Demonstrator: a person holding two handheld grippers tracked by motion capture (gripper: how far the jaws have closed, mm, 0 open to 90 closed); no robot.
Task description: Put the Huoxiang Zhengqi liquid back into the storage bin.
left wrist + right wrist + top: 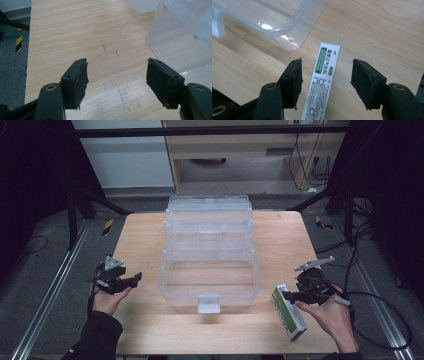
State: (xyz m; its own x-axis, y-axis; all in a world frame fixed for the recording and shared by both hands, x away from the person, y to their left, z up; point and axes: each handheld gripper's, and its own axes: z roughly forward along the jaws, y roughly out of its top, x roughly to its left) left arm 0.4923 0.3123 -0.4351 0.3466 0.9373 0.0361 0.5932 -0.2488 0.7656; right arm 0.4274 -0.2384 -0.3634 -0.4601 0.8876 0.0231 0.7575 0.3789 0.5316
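Note:
A long white box with green print (288,312) lies on the wooden table (145,235) at the front right. My right gripper (289,296) hangs over its far end. In the right gripper view the box (325,58) runs between the two black jaws, and my right gripper (326,75) is open, with a gap on each side of the box. My left gripper (134,279) is held at the front left of the table, pointing right. It stands open (117,75) over bare wood, with nothing between its jaws.
A clear plastic stepped drawer unit (209,255) fills the middle of the table, its lowest drawer (209,302) pulled toward me. Its rounded corner (294,37) lies just beyond the box. Cables (380,320) trail off the right edge.

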